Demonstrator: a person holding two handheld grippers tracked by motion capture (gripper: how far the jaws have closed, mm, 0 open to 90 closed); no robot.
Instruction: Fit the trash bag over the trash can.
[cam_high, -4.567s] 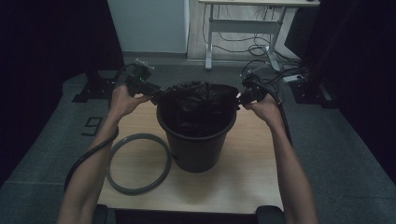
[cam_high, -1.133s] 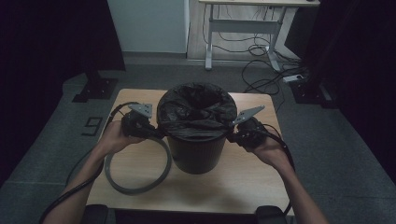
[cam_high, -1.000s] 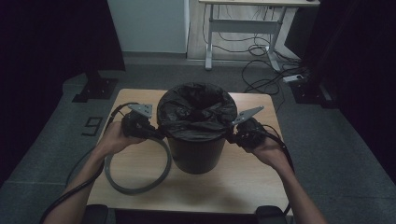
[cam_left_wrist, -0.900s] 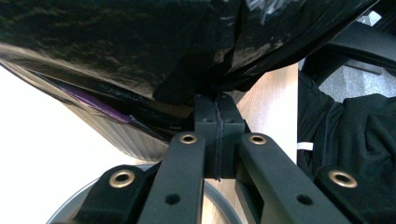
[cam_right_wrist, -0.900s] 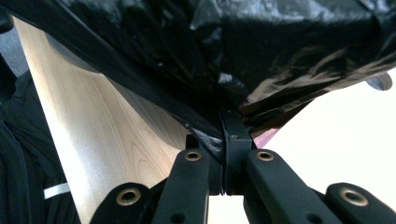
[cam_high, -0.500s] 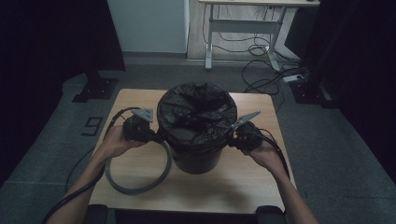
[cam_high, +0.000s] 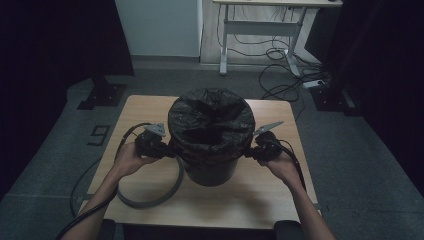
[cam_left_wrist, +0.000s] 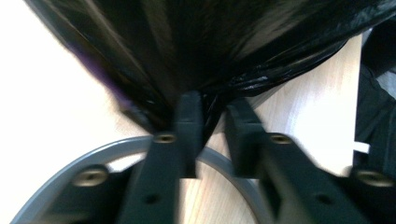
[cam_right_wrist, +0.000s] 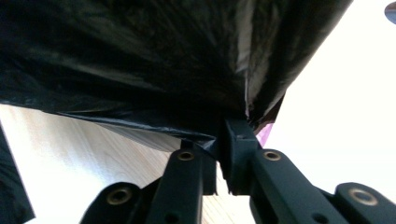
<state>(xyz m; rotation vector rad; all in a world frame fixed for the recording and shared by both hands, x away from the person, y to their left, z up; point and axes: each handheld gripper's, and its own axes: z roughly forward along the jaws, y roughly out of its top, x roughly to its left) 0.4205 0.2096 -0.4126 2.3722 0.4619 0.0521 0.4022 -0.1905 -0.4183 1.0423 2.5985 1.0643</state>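
A dark bin (cam_high: 210, 172) stands mid-table, and a black bag (cam_high: 210, 120) lines it with its edge folded down over the rim. My left gripper (cam_high: 170, 149) is at the bin's left side. In the left gripper view the left gripper (cam_left_wrist: 212, 105) has just been opening: a gap shows between its jaws, with the bag (cam_left_wrist: 210, 42) hem at their tips. My right gripper (cam_high: 248, 152) is at the bin's right side. In the right gripper view the right gripper (cam_right_wrist: 219, 135) has just been opening slightly, with its jaws still nearly together on a fold of the bag (cam_right_wrist: 140, 60).
A grey ring (cam_high: 150, 200) lies flat on the wooden table (cam_high: 150, 110) left of the bin, partly under my left hand, and the ring (cam_left_wrist: 70, 163) also curves below the left jaws. Cables trail off the table's left edge. A white desk (cam_high: 260, 20) stands beyond.
Both hands have sunk along the bin's sides, drawing the bag's edge down over the rim. The left jaws have parted.
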